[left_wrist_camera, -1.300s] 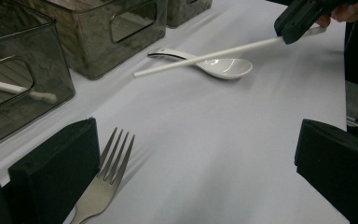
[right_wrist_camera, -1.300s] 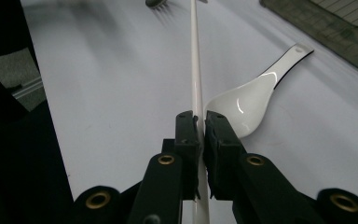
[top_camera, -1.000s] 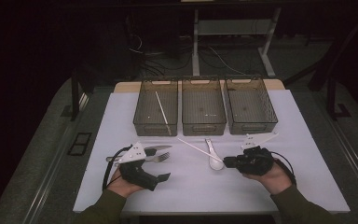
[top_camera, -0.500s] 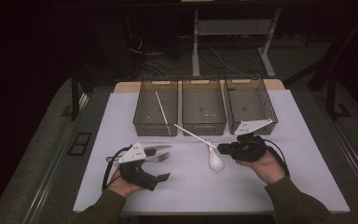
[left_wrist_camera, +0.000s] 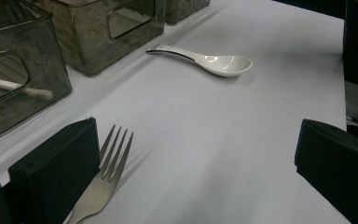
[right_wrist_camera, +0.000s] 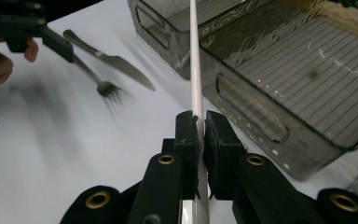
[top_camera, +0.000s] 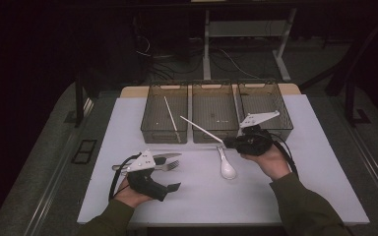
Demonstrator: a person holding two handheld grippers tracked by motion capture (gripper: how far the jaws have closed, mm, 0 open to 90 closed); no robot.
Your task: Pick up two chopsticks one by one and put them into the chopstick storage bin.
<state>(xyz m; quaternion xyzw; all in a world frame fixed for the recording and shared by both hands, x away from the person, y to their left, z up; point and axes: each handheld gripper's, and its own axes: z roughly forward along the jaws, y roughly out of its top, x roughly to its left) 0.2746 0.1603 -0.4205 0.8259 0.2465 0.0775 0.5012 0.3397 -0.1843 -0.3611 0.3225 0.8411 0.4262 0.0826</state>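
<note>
My right gripper (top_camera: pixel 228 142) (right_wrist_camera: pixel 199 122) is shut on a white chopstick (top_camera: pixel 202 129) (right_wrist_camera: pixel 195 70), which slants up and left over the front of the middle bin (top_camera: pixel 211 136). A second white chopstick (top_camera: pixel 171 118) (left_wrist_camera: pixel 9 85) lies in the left bin (top_camera: pixel 150 132). A white spoon (top_camera: pixel 226 167) (left_wrist_camera: pixel 214 60) lies on the white table sheet, below the held chopstick. My left gripper (top_camera: pixel 172 175) rests on the table with its jaws wide open and nothing between them. A metal fork (top_camera: pixel 170 166) (left_wrist_camera: pixel 105 177) (right_wrist_camera: pixel 103 86) lies beside its left jaw.
A table knife (top_camera: pixel 166 156) (right_wrist_camera: pixel 116 65) lies just behind the fork. Three clear plastic bins stand in a row at the back, the right bin (top_camera: pixel 275 129) behind my right hand. The white sheet (top_camera: pixel 315 187) spreads in front of both hands.
My right gripper has risen and moved away from me toward the bins, with the chopstick in it. The left gripper has stayed put.
</note>
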